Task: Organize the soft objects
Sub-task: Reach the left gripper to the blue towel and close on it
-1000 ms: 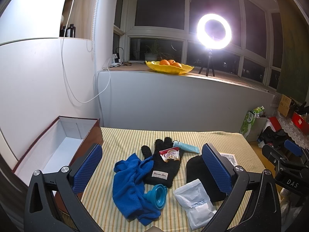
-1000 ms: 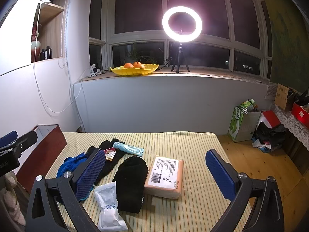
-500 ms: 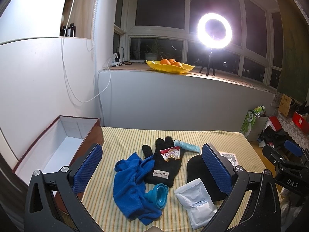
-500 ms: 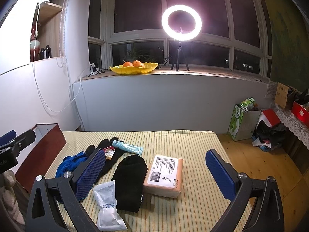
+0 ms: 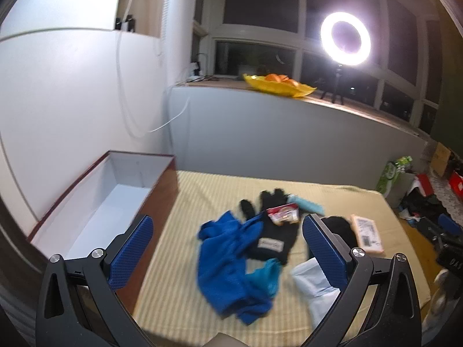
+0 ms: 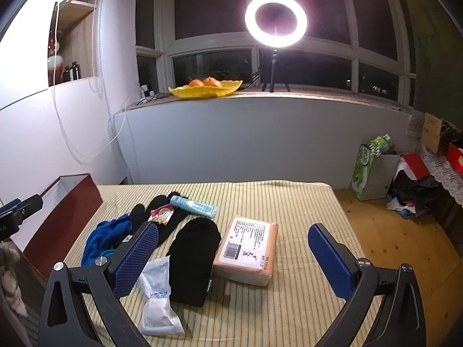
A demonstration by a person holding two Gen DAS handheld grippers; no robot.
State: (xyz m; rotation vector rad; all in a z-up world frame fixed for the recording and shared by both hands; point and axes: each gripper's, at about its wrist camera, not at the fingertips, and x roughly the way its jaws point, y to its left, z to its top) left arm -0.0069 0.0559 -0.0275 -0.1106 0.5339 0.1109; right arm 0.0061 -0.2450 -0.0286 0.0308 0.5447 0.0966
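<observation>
A crumpled blue cloth (image 5: 228, 263) lies on the striped table, also in the right wrist view (image 6: 104, 238). A black glove (image 5: 273, 231) lies beside it, a snack packet (image 5: 282, 214) on top. A black beanie (image 6: 195, 256) lies mid-table, partly hidden in the left wrist view (image 5: 341, 228). My left gripper (image 5: 228, 256) is open and empty, above the blue cloth. My right gripper (image 6: 231, 260) is open and empty, above the beanie and a tan parcel (image 6: 249, 250).
An open red-brown box (image 5: 115, 199) with a white inside stands at the table's left edge. A teal funnel (image 5: 264, 277), a white pouch (image 6: 156, 295) and a light blue tube (image 6: 194, 206) lie among the clothes. Bags and clutter sit on the floor at right (image 6: 405, 179).
The left gripper has swung left and tilted down, so the box and blue cloth sit more central; its view is blurred. The right gripper has barely moved. Both stay open.
</observation>
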